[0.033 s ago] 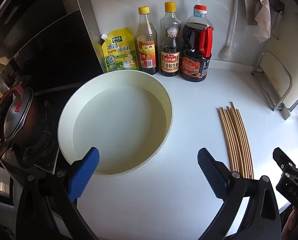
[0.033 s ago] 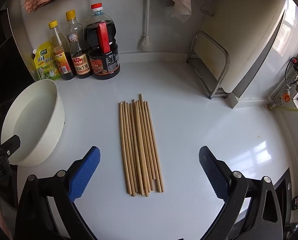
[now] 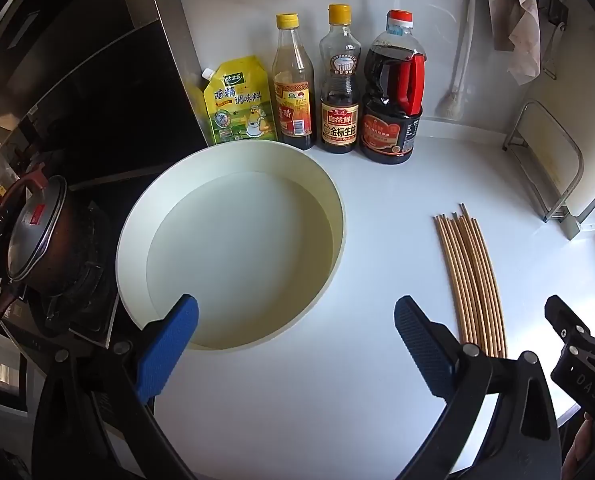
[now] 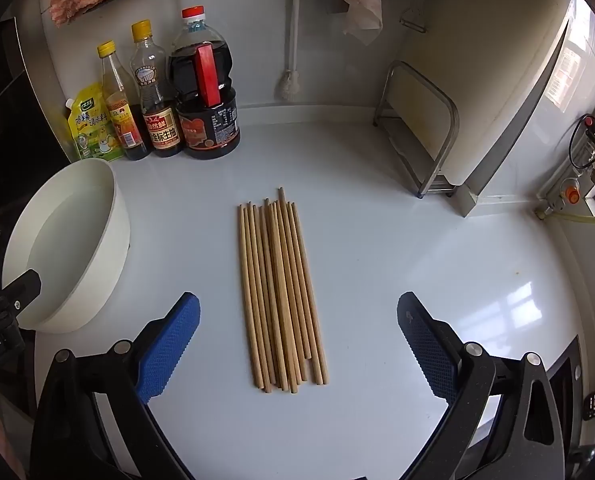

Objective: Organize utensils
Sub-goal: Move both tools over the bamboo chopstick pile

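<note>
Two grippers hang above the white counter (image 4: 377, 280), and both have their jaws spread wide with nothing between them. Your right gripper (image 4: 297, 340) points straight at the bundle of wooden chopsticks (image 4: 281, 292), which lies flat on the middle of the counter, its far ends toward the back edge where the sauce bottles (image 4: 169, 92) stand. Your left gripper (image 3: 295, 344) is over the near rim of the white basin (image 3: 233, 248), which sits at the left edge of the counter beside the stove (image 3: 77, 280); the basin seems to hold shallow water.

I judge that the picking has not yet begun. The chopsticks are thin, round and loose, and some lie on top of others, so if you close on the bundle from above, a few can roll out of the pads or fan apart. If you grip them near one end, the long part can droop and slip. The counter looks glossy, so a push from one finger may slide the whole bundle. Watch also the basin: a knock on its rim could spill the water.
</note>
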Demonstrator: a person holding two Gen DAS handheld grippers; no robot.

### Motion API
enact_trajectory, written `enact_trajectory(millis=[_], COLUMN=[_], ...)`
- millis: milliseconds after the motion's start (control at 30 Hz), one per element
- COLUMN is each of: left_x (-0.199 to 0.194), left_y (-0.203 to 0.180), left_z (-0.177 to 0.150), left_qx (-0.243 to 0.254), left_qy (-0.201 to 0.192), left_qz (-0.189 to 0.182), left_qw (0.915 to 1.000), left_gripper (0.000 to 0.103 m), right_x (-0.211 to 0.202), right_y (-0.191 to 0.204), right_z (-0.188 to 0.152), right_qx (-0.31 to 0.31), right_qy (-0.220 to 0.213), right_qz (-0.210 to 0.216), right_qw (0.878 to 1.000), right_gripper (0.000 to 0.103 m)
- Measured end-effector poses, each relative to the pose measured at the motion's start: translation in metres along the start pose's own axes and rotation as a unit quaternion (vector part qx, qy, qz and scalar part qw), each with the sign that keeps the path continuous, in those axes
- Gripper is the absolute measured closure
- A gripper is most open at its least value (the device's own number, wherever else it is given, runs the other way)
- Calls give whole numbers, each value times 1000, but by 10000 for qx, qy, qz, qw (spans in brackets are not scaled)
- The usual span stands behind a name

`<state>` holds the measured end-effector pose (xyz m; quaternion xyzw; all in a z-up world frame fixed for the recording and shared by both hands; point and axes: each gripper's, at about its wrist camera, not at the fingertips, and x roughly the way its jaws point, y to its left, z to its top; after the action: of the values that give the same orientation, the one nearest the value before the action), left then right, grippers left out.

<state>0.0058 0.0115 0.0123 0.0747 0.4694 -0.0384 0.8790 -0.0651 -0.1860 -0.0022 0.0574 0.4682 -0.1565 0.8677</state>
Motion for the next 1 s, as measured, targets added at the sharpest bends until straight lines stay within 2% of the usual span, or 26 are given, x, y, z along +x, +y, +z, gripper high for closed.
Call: enact_trajectory(millis=[733, 1000], left_x=[0, 3], left_y=[2, -3], left_z=[-2, -2], left_qx=[-5, 39], left_qy=[-6, -11], left_qz=[-1, -63], left_qw=[10000, 10000], left_gripper=[6, 6], right_x=[1, 9], right_y=[-1, -3], right_z=[-1, 0], right_qx=[-1, 25], right_qy=[-73, 43], right_qz=[2, 128], right_qw=[10000, 9999], right_gripper=[8, 8])
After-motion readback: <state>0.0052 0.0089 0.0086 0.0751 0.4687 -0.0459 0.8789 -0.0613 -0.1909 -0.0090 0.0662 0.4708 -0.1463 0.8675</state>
